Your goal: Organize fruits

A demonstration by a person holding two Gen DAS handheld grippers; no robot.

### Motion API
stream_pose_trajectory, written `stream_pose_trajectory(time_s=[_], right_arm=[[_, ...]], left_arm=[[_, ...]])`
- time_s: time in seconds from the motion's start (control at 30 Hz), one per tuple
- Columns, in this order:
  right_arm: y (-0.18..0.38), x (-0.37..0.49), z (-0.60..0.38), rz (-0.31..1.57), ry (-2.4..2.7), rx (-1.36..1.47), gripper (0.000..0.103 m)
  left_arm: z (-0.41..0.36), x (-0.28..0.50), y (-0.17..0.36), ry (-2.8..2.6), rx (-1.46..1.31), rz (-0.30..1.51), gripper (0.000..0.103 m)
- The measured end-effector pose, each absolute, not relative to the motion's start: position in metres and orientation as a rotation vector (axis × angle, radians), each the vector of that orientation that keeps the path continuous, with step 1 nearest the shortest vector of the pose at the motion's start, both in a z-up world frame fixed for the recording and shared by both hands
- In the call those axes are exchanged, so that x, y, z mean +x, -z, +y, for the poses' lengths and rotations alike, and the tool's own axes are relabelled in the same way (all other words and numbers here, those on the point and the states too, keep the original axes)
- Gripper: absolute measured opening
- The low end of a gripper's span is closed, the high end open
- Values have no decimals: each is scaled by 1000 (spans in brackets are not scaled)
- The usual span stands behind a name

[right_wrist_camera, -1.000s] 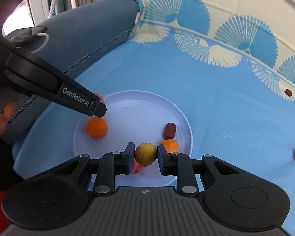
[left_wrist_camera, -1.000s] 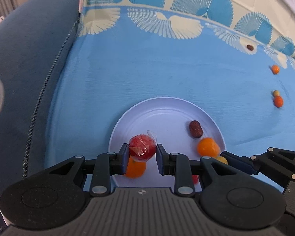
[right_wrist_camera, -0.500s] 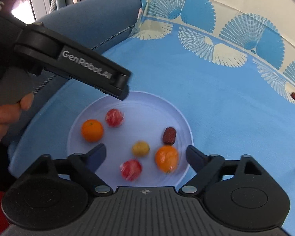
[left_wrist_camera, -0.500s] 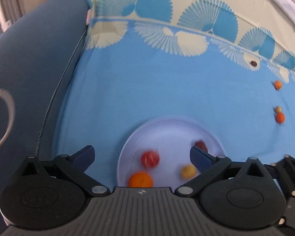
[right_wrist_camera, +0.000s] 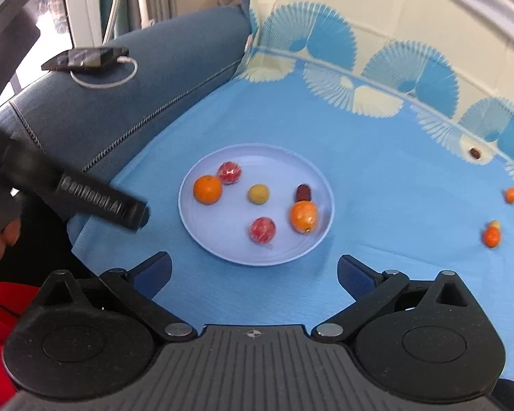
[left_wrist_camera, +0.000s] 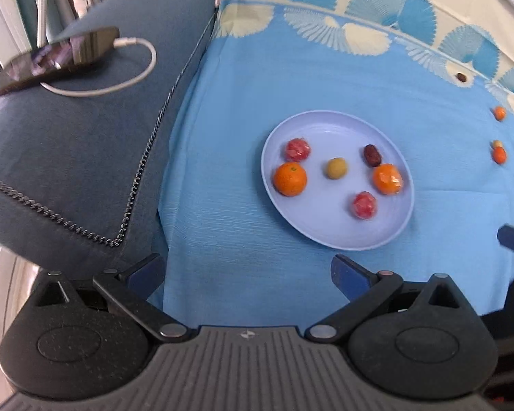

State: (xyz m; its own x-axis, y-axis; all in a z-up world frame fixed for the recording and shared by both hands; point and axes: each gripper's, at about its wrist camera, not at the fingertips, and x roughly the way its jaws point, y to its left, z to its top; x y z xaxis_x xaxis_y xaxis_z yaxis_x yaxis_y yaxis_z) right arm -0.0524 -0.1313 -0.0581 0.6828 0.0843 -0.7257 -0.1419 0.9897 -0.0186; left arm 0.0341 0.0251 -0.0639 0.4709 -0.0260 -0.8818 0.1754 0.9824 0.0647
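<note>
Item: loose fruits (right_wrist_camera: 491, 236) on the blue cloth (right_wrist_camera: 377, 178), ahead-right of the right gripper (right_wrist_camera: 253, 270), the nearer one, its empty jaws opening; left gripper (left_wrist_camera: 246, 270) agape, empty; plate (right_wrist_camera: 202, 239) ahead holds six.

A pale lilac round plate (left_wrist_camera: 337, 236) sits on a sky-blue cloth (left_wrist_camera: 243, 102) bordered with cream and blue fan shapes. On the plate: two orange citrus fruits (left_wrist_camera: 290, 178), two red wrapped fruits (left_wrist_camera: 297, 149), one yellow-green round fruit (left_wrist_camera: 337, 168), one dark brown-red date (left_wrist_camera: 372, 155).
</note>
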Motion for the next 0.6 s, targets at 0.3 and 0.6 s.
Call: stream_pose_trajectory(time_s=[0.3,0.6], right_arm=[[40,-90,-132,733,-70,-70,102],[31,-110,-123,686,-79,-105,102]], left_arm=[[17,-3,44,157,175,1002,103],[14,-23,34,177,190,972,103]])
